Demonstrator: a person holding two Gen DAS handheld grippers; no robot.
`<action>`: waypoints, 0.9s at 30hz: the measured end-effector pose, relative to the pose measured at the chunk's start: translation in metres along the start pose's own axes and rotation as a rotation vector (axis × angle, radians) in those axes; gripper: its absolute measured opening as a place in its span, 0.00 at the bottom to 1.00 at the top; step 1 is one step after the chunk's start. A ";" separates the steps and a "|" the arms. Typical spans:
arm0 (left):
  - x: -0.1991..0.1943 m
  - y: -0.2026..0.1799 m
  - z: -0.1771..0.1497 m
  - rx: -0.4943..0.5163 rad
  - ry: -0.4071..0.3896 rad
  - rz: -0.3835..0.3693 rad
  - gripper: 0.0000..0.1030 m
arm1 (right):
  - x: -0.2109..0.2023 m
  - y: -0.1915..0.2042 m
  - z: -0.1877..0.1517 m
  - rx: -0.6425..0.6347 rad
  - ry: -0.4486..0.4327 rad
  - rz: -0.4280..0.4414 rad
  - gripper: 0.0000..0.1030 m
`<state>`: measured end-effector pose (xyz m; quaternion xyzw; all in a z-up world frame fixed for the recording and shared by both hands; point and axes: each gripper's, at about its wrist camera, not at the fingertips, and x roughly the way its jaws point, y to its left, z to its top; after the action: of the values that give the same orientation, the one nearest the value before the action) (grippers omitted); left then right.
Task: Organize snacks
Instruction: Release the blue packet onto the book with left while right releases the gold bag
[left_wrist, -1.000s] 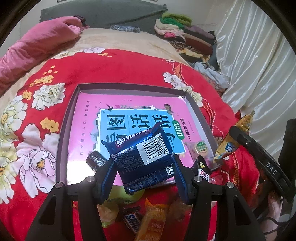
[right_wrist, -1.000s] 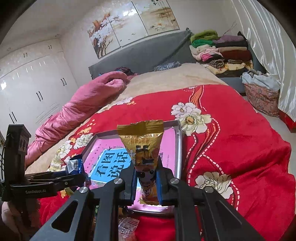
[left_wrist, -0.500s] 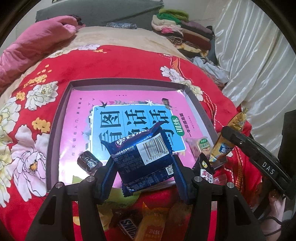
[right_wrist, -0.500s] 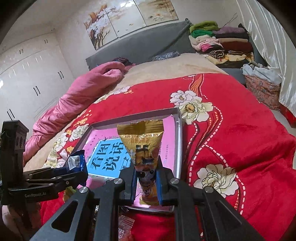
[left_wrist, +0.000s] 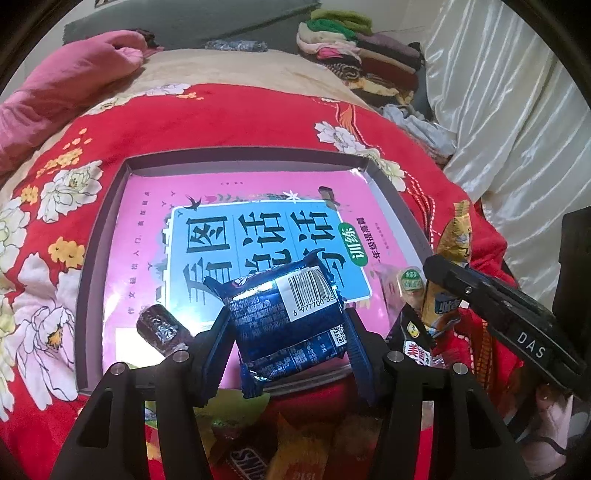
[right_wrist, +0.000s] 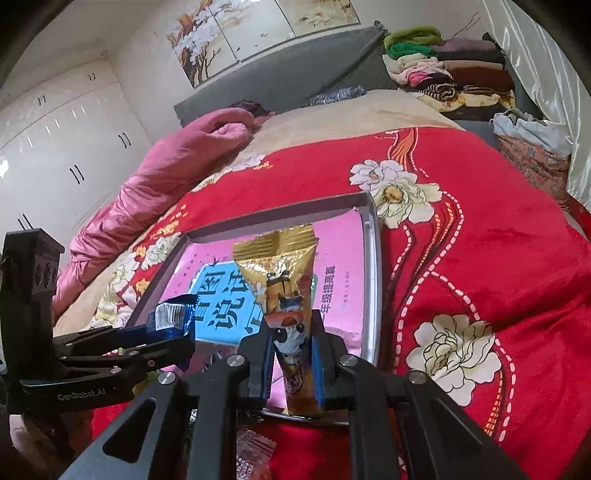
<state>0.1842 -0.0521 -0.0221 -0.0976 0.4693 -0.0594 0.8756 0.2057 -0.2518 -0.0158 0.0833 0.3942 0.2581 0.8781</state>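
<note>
Left gripper (left_wrist: 288, 328) clamps blue biscuit packet (left_wrist: 288, 314); right gripper (right_wrist: 293, 354) pinches gold snack tube (right_wrist: 284, 291); slick wrappers may slip short of tray (left_wrist: 92, 258).

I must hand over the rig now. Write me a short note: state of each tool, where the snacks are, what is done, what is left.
Left tool: shut on the blue biscuit pack, above the tray's near edge.
Right tool: shut on the gold snack packet, upright, over the tray's near right part.
Tray: a pink book lies in it; a dark foil candy sits near left, a small green-labelled cup near right.
Done: both packs picked.
Left: probably set both in the tray, then collect the loose snacks on the red blanket.
</note>
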 end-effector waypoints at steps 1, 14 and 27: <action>0.001 0.000 0.000 0.000 0.003 0.001 0.58 | 0.001 0.000 0.000 0.000 0.004 -0.003 0.17; 0.012 -0.001 -0.004 0.002 0.027 0.008 0.58 | 0.013 -0.011 -0.006 0.036 0.058 -0.058 0.18; 0.017 0.000 -0.005 -0.001 0.035 0.014 0.58 | 0.025 -0.009 -0.004 0.027 0.076 -0.043 0.18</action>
<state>0.1899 -0.0557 -0.0385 -0.0935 0.4853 -0.0548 0.8676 0.2198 -0.2465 -0.0374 0.0767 0.4324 0.2370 0.8666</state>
